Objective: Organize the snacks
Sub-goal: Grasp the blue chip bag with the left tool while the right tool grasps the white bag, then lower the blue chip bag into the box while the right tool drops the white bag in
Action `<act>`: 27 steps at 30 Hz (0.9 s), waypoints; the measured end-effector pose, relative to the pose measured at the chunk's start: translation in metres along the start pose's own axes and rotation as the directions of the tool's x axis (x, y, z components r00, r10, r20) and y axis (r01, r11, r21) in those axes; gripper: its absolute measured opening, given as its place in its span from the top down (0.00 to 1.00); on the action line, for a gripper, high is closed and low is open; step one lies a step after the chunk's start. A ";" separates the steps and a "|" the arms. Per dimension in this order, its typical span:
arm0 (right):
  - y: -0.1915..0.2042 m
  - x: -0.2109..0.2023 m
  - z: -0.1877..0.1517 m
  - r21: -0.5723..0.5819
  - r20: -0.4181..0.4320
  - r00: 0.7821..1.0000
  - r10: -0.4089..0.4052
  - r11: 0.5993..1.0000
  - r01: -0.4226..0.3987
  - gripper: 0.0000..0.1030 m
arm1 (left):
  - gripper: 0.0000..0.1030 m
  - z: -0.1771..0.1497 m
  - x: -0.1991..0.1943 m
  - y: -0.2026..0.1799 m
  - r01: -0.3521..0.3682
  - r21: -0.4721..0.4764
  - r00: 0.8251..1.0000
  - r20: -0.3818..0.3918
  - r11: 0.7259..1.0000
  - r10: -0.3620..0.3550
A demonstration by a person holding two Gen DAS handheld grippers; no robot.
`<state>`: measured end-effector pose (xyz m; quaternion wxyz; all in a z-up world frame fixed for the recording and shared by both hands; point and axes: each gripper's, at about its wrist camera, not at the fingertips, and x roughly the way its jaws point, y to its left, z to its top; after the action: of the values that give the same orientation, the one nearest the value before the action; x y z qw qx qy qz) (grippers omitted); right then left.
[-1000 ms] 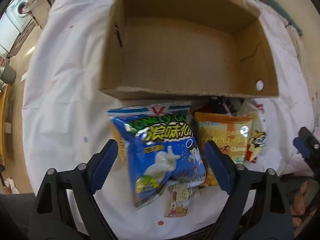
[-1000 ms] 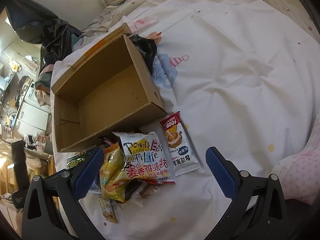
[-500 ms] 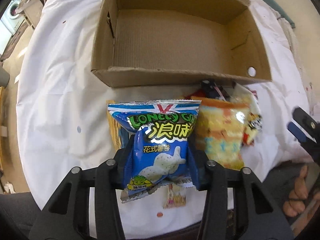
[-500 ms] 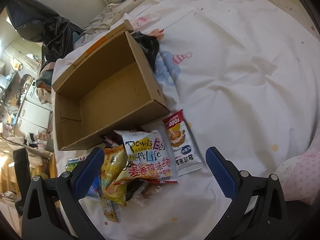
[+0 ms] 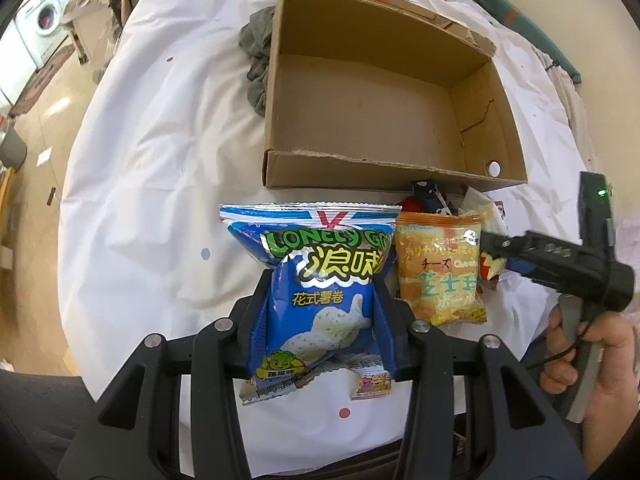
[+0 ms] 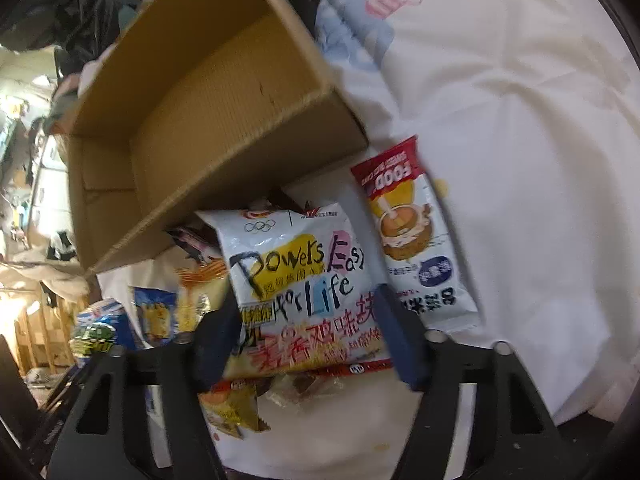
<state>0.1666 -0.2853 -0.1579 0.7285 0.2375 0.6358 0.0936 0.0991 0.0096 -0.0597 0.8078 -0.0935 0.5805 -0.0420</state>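
Observation:
My left gripper (image 5: 320,304) is shut on a blue "Lonely God" snack bag (image 5: 320,280) and holds it in front of an empty cardboard box (image 5: 380,112). An orange cheese snack bag (image 5: 438,268) lies just right of it. My right gripper (image 6: 308,320) has its pads against both sides of a white "Powers Easy for Life" bag (image 6: 296,276). A white and red "Food" packet (image 6: 412,232) lies to its right. The box (image 6: 208,120) stands just behind. The right gripper also shows in the left wrist view (image 5: 496,248), over the pile.
The snacks lie on a white bedsheet (image 5: 152,160). A grey cloth (image 5: 256,60) is bunched against the box's left wall. More small packets (image 6: 228,404) lie under the white bag. The bed edge and floor (image 5: 36,120) are at the left.
My left gripper closed on the blue bag and lifted it. My right gripper moved forward to the white bag and narrowed from wide open onto its sides.

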 end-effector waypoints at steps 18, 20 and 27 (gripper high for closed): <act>-0.004 -0.082 -0.035 -0.049 0.153 0.981 0.116 0.993 -0.110 0.82 | 0.61 -0.008 -0.019 -0.008 -0.034 0.026 0.994 0.103 0.999 0.031; -0.005 -0.099 -0.041 -0.061 0.166 0.974 0.153 0.988 -0.145 0.83 | 0.62 -0.010 -0.029 -0.004 -0.039 0.014 0.991 0.129 0.999 0.037; 0.005 -0.148 -0.038 -0.118 0.268 0.922 0.280 0.959 -0.257 0.88 | 0.62 0.011 -0.067 0.001 -0.057 -0.005 0.969 0.240 0.998 0.056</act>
<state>0.1047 -0.3374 -0.0283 0.8007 0.3038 0.4826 0.1835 0.0879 0.0239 0.0060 0.8729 -0.0807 0.4811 -0.0079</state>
